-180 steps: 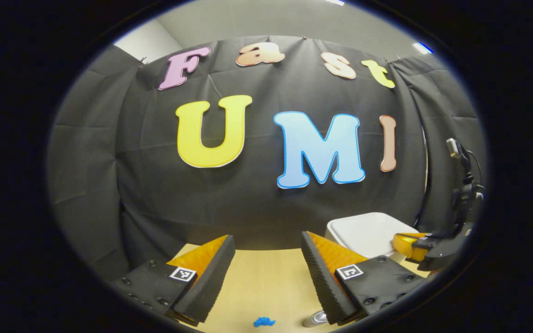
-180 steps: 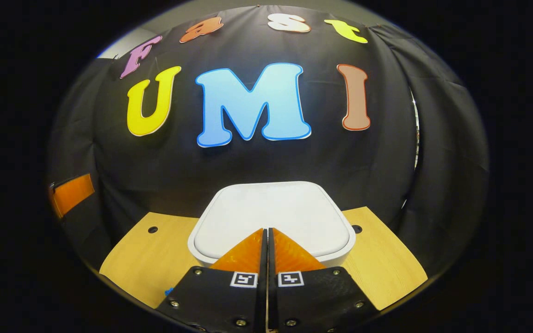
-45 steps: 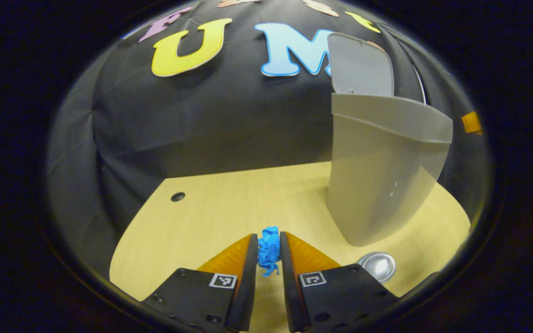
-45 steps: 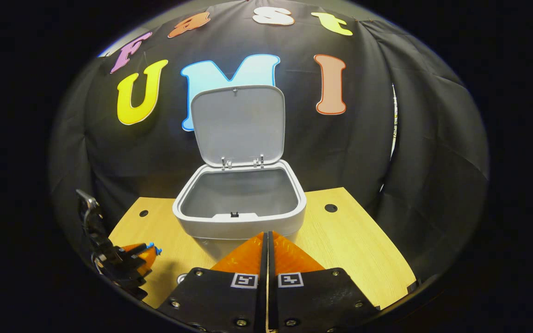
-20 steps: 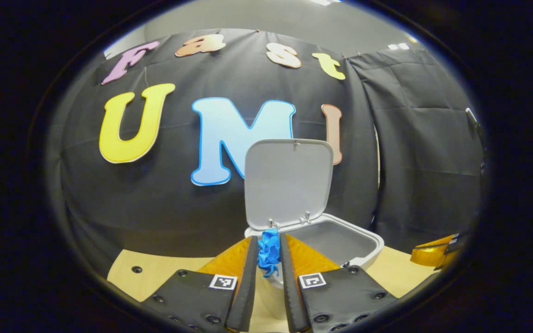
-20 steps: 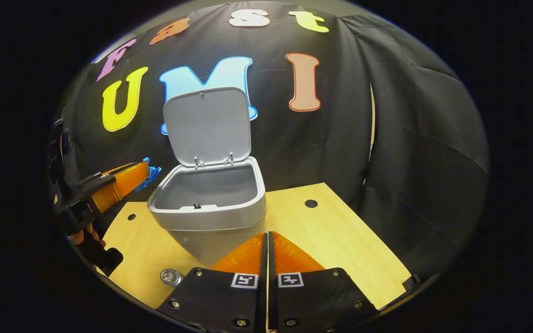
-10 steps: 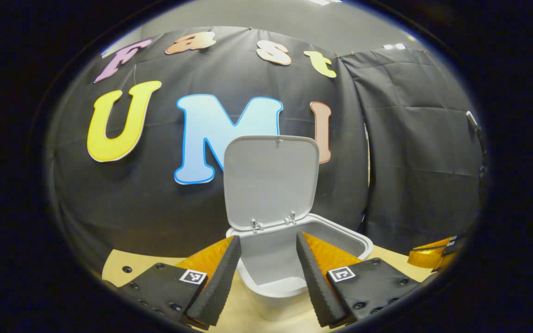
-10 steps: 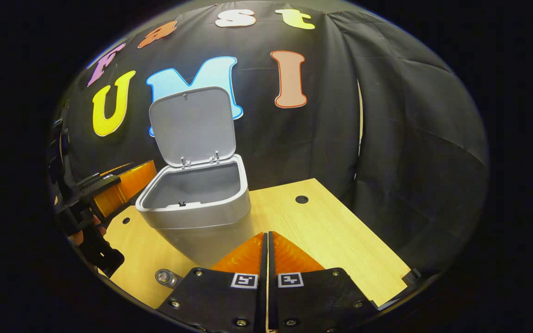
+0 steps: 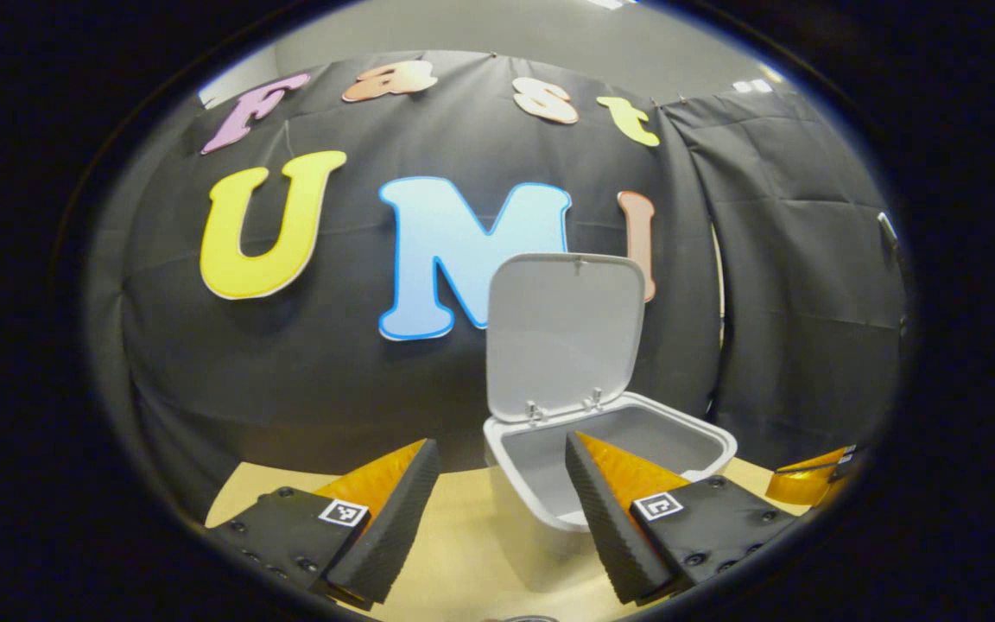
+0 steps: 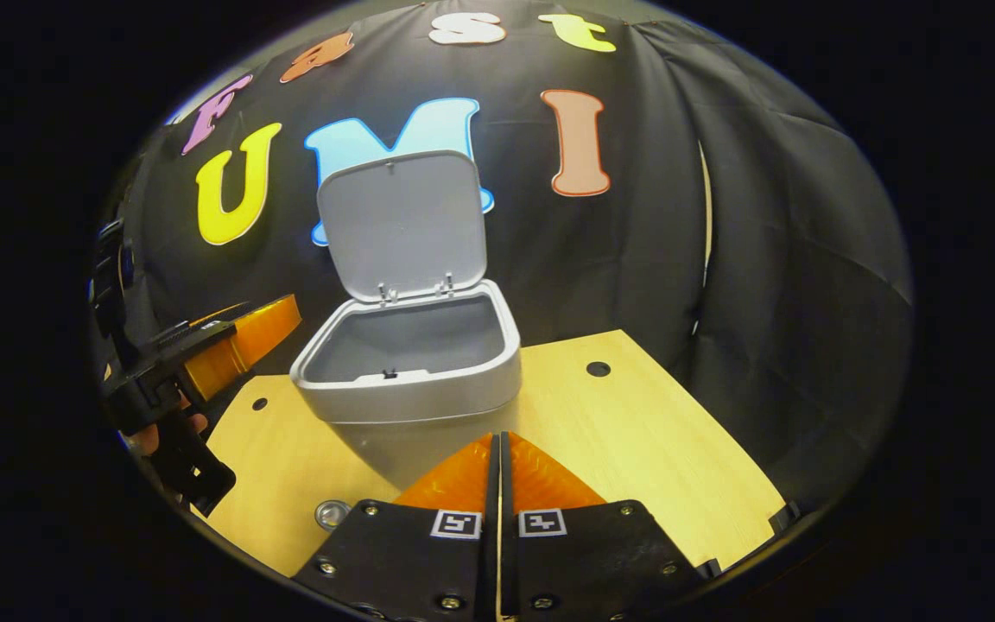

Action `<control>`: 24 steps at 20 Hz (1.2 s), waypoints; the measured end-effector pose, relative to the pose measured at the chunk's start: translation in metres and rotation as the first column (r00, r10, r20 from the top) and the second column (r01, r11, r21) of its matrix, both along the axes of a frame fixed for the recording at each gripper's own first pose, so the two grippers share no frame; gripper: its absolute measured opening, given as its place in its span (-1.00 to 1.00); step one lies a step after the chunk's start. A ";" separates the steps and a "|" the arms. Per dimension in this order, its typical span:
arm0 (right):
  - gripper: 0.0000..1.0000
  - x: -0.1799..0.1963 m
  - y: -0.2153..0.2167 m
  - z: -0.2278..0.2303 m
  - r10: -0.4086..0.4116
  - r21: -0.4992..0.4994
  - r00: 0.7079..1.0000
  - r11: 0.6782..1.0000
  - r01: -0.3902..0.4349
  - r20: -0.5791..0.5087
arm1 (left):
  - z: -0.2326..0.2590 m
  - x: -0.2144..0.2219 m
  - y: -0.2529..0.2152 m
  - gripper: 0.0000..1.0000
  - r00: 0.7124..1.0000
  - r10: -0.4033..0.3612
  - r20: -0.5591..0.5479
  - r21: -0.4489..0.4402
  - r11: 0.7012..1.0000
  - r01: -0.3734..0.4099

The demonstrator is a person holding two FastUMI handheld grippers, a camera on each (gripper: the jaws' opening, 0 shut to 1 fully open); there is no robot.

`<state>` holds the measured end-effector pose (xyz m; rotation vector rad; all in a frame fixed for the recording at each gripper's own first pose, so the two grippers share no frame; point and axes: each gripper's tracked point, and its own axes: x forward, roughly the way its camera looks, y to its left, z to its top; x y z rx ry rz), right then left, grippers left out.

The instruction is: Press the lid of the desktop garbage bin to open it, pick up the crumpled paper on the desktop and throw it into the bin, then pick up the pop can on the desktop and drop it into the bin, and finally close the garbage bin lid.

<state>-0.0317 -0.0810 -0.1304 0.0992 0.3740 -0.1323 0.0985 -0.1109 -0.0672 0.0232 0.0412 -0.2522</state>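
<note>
The grey desktop bin [image 10: 411, 393] stands on the wooden table with its lid [image 10: 402, 225] raised upright against the wall. In the left gripper view the bin [image 9: 519, 497] is just ahead and slightly right, its lid [image 9: 567, 333] up. My left gripper [image 9: 499, 442] is open with nothing between its fingers, held above table height beside the bin's rim; the right gripper view has it [image 10: 277, 320] left of the bin. My right gripper [image 10: 499, 466] is shut in front of the bin. The pop can [image 10: 333, 514] stands upright by the bin's base. The bin's bottom is hidden.
The wooden table [image 10: 653, 449] has small round holes [image 10: 598, 369] near its back corners. Black cloth closes the back and sides. A hand [image 10: 152, 436] holds the left gripper at the table's left edge. The right gripper [image 9: 808, 484] shows at the far right of the left gripper view.
My left gripper carried the blue crumpled paper up over the bin, opened and let it go; the paper is gone from view. That gripper has since drawn slightly left. The right gripper stays shut.
</note>
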 end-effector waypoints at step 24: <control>0.84 0.027 0.143 -0.034 0.351 0.002 0.933 0.936 -0.352 -0.082 | -0.009 -0.073 0.209 0.96 0.917 0.398 -0.044 0.027 0.918 -0.397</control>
